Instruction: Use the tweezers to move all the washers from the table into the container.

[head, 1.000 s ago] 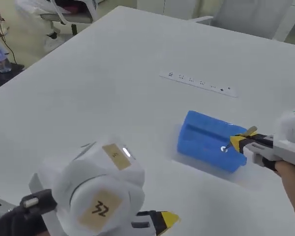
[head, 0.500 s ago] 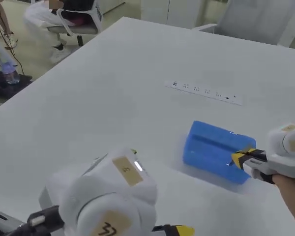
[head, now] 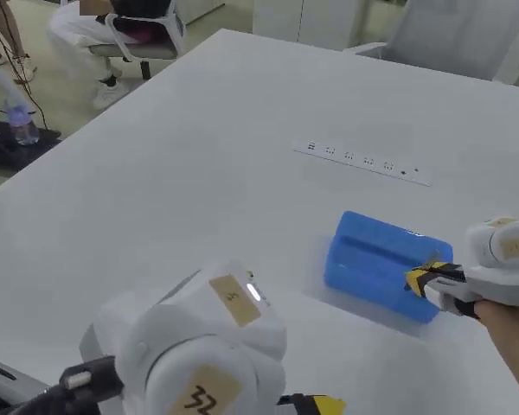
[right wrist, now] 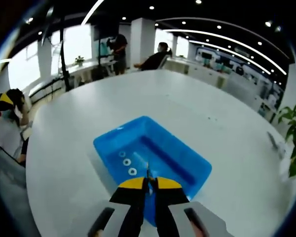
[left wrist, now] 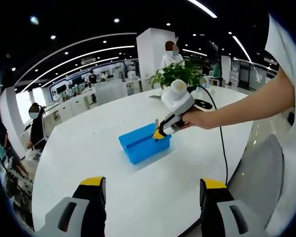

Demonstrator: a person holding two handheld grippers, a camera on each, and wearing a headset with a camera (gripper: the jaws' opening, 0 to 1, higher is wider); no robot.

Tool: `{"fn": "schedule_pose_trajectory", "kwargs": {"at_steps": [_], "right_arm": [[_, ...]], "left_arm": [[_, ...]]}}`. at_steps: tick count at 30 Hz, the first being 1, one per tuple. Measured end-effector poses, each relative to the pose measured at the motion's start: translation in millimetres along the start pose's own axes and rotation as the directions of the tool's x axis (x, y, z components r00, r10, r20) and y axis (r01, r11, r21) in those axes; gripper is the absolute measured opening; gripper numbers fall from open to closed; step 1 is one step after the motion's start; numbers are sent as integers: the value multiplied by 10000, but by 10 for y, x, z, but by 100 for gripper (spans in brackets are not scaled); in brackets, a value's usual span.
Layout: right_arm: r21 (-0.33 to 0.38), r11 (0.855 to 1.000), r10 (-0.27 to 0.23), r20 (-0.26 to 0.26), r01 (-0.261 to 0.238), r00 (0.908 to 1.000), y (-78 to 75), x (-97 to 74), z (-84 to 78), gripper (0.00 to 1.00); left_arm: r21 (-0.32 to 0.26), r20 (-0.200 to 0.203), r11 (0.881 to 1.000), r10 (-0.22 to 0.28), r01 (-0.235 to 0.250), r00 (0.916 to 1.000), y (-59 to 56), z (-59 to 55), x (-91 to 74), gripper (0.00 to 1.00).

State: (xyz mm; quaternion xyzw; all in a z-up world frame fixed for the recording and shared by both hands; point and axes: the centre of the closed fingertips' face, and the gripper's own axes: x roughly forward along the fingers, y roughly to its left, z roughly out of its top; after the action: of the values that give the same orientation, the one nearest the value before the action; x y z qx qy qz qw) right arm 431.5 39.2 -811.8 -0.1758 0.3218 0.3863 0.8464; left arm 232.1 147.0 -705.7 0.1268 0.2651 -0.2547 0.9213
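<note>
While your right gripper (right wrist: 149,183) hangs over the near rim of the container (right wrist: 175,150), its jaws are pressed almost together, pinching the tweezers (right wrist: 148,171), whose thin tip points down into the blue box. Three washers (right wrist: 127,162) lie in a short row on the container's floor, just left of that tip in the right gripper view. Your left gripper (left wrist: 153,183) sits low and well apart from the container, jaws spread wide. You have the container on the white table (head: 199,156), near a power strip (head: 363,162).
</note>
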Motion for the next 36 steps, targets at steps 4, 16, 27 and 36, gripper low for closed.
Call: {"fn": "schedule_pose_trajectory", "kwargs": {"at_steps": [4,16,27,36], "right_arm": [[-197,9998,19,22,-19,10000,9,-16,15,3],[-764,9968,391,2033,-239,9783,388,-766,490,3],[-1670,9728,1882,1667,-1604,9679,1127,-1175,286,3],[-3198,9101,2924,444,-2637,9553,1610,-1240,-1,3]], "left_arm": [[29,76,9989,-477,477,9988,-71,18,4,63],[621,1075,9662,-2558,2503,9607,-267,395,37,22],[2180,1361,9133,-3774,3439,9160,-377,655,62,10],[3070,1077,8379,-5017,4513,8583,-599,680,101,13]]}}
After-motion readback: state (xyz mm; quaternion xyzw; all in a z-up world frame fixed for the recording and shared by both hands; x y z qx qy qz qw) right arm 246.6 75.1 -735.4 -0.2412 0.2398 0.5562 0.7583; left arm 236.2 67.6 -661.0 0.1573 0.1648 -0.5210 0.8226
